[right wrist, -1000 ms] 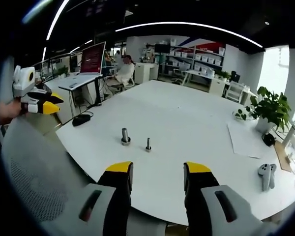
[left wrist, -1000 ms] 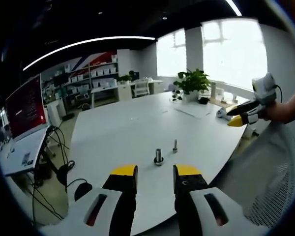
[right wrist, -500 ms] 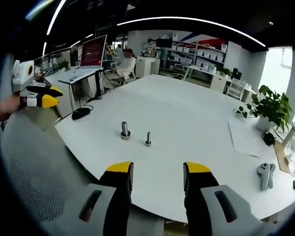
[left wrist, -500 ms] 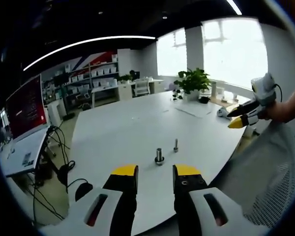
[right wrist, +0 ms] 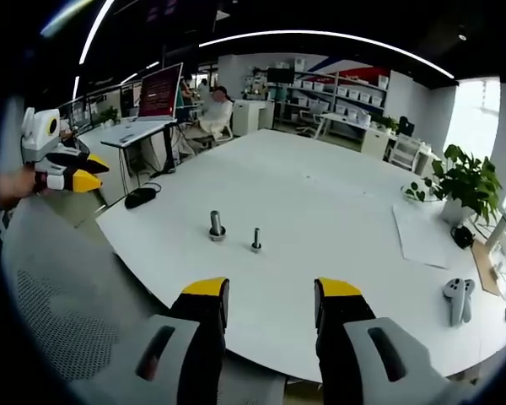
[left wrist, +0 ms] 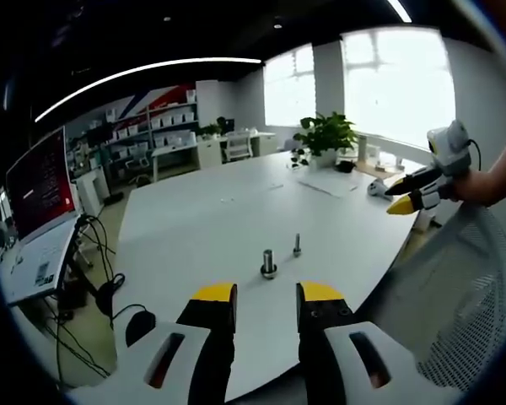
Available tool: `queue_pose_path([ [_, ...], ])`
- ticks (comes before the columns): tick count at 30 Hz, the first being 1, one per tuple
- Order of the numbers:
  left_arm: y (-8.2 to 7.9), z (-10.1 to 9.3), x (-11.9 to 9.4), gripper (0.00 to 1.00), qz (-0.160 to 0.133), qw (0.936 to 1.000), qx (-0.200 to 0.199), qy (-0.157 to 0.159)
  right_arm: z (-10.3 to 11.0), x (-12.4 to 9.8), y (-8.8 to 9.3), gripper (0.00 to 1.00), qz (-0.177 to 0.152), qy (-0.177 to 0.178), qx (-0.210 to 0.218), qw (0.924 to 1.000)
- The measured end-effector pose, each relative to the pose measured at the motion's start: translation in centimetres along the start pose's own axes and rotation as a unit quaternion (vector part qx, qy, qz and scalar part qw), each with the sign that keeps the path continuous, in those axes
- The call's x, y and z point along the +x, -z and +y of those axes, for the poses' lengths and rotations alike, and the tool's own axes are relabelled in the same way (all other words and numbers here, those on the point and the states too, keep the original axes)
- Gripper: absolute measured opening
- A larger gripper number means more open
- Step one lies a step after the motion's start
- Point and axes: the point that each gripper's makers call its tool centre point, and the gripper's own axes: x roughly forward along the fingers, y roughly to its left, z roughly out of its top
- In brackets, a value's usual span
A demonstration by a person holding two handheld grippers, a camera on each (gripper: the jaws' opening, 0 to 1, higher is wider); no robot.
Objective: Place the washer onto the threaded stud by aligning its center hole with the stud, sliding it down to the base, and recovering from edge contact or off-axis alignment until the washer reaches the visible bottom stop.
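Two small metal pieces stand upright on the white table [left wrist: 194, 228]. One is a thicker stud with a wider ring at its base [left wrist: 268, 263] [right wrist: 216, 225]. The other is a thinner threaded stud [left wrist: 297, 245] [right wrist: 255, 240] close beside it. My left gripper [left wrist: 267, 295] is open and holds nothing, hanging short of the table's near edge. My right gripper [right wrist: 270, 291] is also open with nothing in it, on the opposite side of the table. Each gripper appears in the other's view, held by a hand: the right gripper [left wrist: 405, 201] and the left gripper [right wrist: 74, 175]. I cannot make out a loose washer.
A mesh chair back [left wrist: 472, 312] [right wrist: 59, 321] sits below each gripper. A potted plant [right wrist: 462, 184], a sheet of paper [right wrist: 422, 232] and a white controller [right wrist: 455, 299] lie at the table's far side. A desk with a red screen [left wrist: 38, 181], floor cables [left wrist: 110, 287] and a seated person [right wrist: 212, 114] lie beyond.
Both views have shifted slightly with the hands. The two metal pieces have not moved, and both pairs of jaws stand as wide as before.
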Motion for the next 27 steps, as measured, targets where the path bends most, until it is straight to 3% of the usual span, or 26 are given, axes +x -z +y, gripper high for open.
queue_pose_path([
  [27, -0.02, 0.12, 0.03, 0.26, 0.001, 1.0000, 0.000, -0.004, -0.55, 0.09, 0.34, 0.43, 0.007, 0.008, 0.005, 0.9999],
])
